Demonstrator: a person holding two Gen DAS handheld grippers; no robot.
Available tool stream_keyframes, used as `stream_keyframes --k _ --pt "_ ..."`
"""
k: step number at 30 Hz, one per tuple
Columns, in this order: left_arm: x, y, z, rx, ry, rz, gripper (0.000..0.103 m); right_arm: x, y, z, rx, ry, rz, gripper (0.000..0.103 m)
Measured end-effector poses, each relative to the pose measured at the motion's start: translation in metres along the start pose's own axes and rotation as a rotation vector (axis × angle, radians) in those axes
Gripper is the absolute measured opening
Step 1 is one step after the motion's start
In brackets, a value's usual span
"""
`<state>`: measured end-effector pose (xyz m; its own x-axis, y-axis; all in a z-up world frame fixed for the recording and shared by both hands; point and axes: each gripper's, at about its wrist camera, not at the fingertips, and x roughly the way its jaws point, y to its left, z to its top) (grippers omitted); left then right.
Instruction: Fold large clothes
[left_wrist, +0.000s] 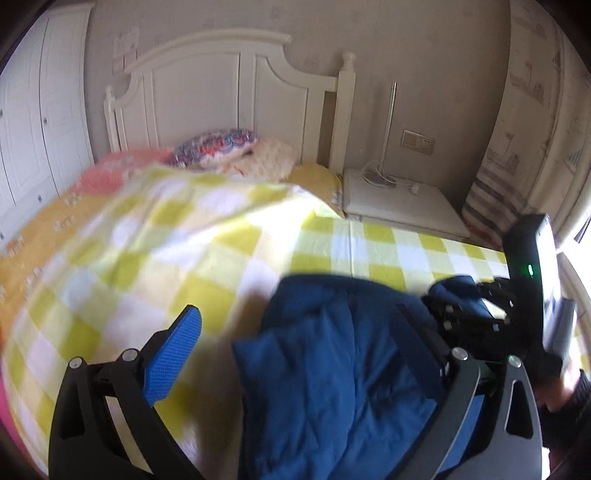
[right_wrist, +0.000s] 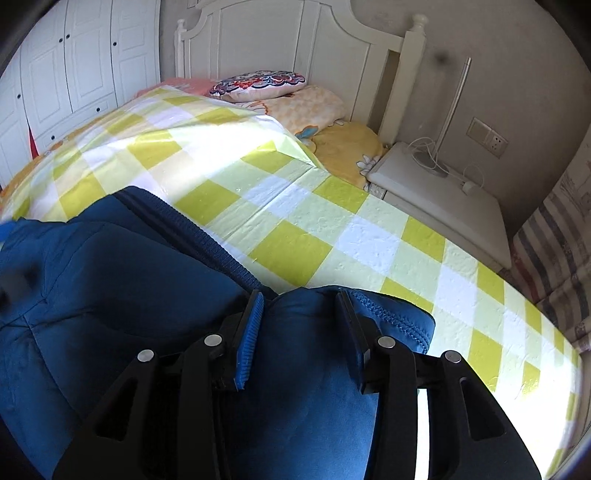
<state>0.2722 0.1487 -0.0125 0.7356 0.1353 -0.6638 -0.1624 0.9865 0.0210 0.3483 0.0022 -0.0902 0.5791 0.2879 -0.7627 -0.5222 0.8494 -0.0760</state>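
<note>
A dark blue padded jacket lies on the yellow-and-white checked bed cover. My left gripper is open wide. Its left blue pad is bare over the cover, and the jacket lies across the space between the fingers. The other gripper shows at the right of that view, holding jacket fabric. In the right wrist view my right gripper has its two fingers pressed on a bunched fold of the jacket, near a ribbed cuff. The jacket's body spreads to the left.
A white headboard and pillows stand at the far end of the bed. A white bedside table with a lamp pole and cable is on the right. White wardrobe doors are on the left. A striped curtain hangs at the right.
</note>
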Motion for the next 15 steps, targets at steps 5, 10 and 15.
stream_keyframes --k 5,10,15 --pt "0.094 -0.011 -0.011 0.148 0.183 0.305 0.101 0.000 -0.002 -0.002 0.010 -0.012 0.005 0.041" --pt "0.098 0.003 -0.017 0.078 0.185 0.275 0.101 -0.002 -0.004 0.001 0.033 -0.002 0.018 0.041" --pt "0.098 0.006 -0.018 0.071 0.181 0.271 0.101 -0.031 -0.005 0.018 0.078 -0.053 0.011 0.041"
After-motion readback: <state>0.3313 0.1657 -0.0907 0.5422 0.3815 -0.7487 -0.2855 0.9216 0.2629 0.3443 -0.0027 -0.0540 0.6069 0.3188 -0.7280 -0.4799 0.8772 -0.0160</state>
